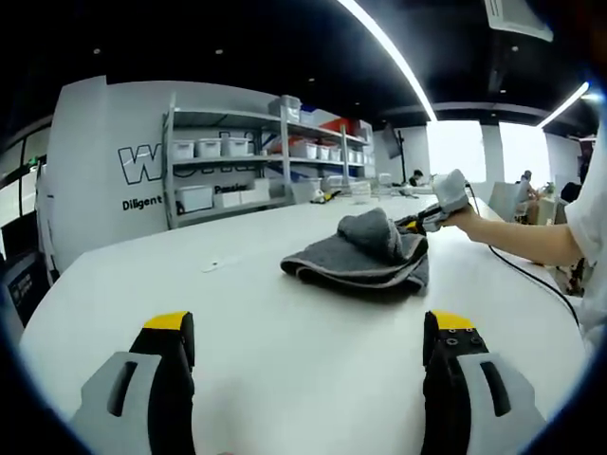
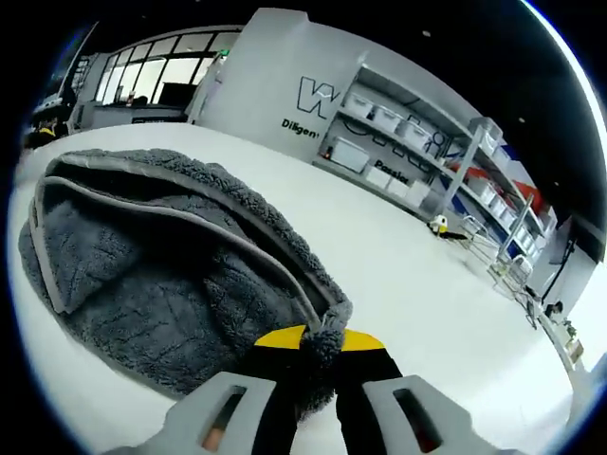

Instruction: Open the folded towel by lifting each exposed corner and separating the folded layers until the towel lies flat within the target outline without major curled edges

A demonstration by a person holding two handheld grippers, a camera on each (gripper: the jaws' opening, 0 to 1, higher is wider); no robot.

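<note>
Grey and folded, the towel [image 1: 365, 254] lies on the white table [image 1: 237, 313] with one corner pulled up by your right gripper [image 2: 322, 343], whose jaws are pinched on that edge. Your left gripper [image 1: 308, 332] hangs short of it, jaws spread wide, holding nothing.

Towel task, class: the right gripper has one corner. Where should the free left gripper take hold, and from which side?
Probably the folded edge of the grey towel that faces the left gripper, approached low along the white table. The layers there lie stacked and exposed. The right gripper pinches the far raised corner, so grip opposite it.
</note>
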